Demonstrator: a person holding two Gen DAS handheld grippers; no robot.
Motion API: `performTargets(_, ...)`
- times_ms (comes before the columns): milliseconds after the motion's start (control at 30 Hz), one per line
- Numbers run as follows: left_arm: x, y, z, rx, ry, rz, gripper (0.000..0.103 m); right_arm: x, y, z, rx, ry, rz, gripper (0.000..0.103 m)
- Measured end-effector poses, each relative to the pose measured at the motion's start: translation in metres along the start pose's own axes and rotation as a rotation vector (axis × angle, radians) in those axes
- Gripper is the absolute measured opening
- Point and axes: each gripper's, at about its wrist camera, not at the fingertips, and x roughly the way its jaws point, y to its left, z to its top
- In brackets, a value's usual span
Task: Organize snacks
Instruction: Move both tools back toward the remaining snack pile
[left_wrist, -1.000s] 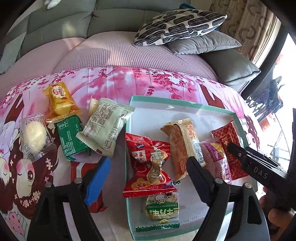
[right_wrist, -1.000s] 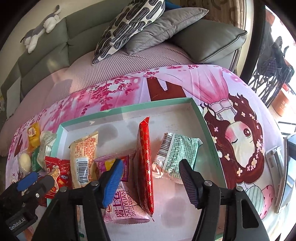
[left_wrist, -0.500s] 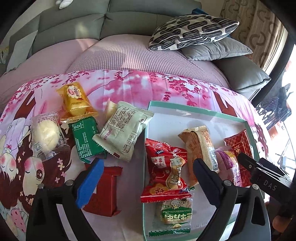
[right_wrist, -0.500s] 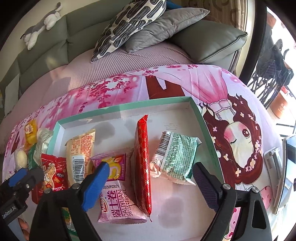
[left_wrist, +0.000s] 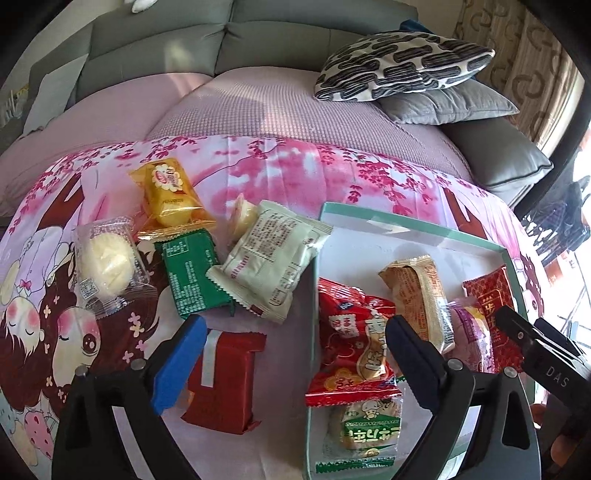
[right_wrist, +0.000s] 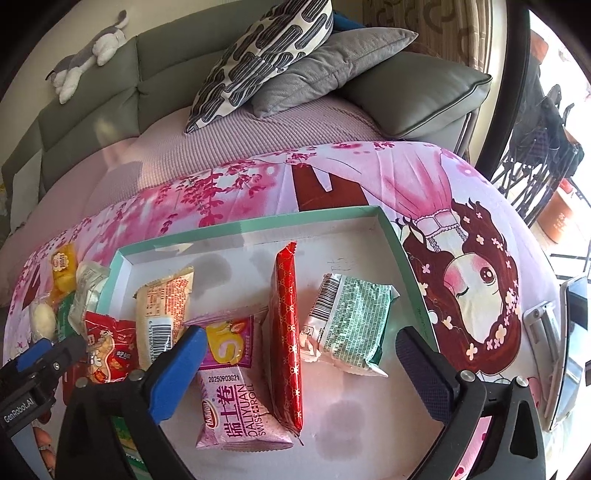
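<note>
A teal-rimmed white tray (right_wrist: 314, 218) holds several snack packs: a tan one (right_wrist: 162, 306), a pink Swiss roll (right_wrist: 232, 398), a long red pack (right_wrist: 286, 332) on its edge and a green-white pack (right_wrist: 351, 317). My right gripper (right_wrist: 301, 373) hovers over these. Its jaws are opening and the pads touch nothing. My left gripper (left_wrist: 291, 363) is open, straddling the tray's left rim (left_wrist: 312, 332) above a red pack (left_wrist: 221, 384) on the cloth and a red snack (left_wrist: 354, 347) in the tray. Yellow (left_wrist: 170, 195), green (left_wrist: 192, 273) and cream (left_wrist: 269, 258) packs and a clear-wrapped cake (left_wrist: 107, 262) lie left of the tray.
The pink printed cloth (right_wrist: 461, 184) covers a rounded table whose edge falls off close behind the tray. A grey sofa with a patterned pillow (right_wrist: 266, 55) stands beyond. A phone on a stand (right_wrist: 569, 350) sits at the right edge. A green-labelled pack (left_wrist: 365, 432) lies in the tray's near corner.
Both grippers' jaws have spread wider. The left gripper has shifted left, from over the tray to its left rim and the red pack on the cloth. The right gripper stayed put.
</note>
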Motion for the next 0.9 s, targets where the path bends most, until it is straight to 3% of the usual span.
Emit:
performTargets(267,-0.003,0.028,0.004,-0.067,0.007,0.092,0.097,-0.007,0.023,-0.001,-0.057,-0.025,0.041,0.103)
performTargets(533,-0.015,0.082,0.005,-0.227,-0.008,0.216,0.097,-0.019,0.060,-0.007,-0.175,-0.057,0.092,0.103)
performTargets(900,-0.028,0.148,0.000,-0.391,-0.003,0.298,0.097,-0.031,0.102,-0.012,-0.248,-0.089,0.187,0.103)
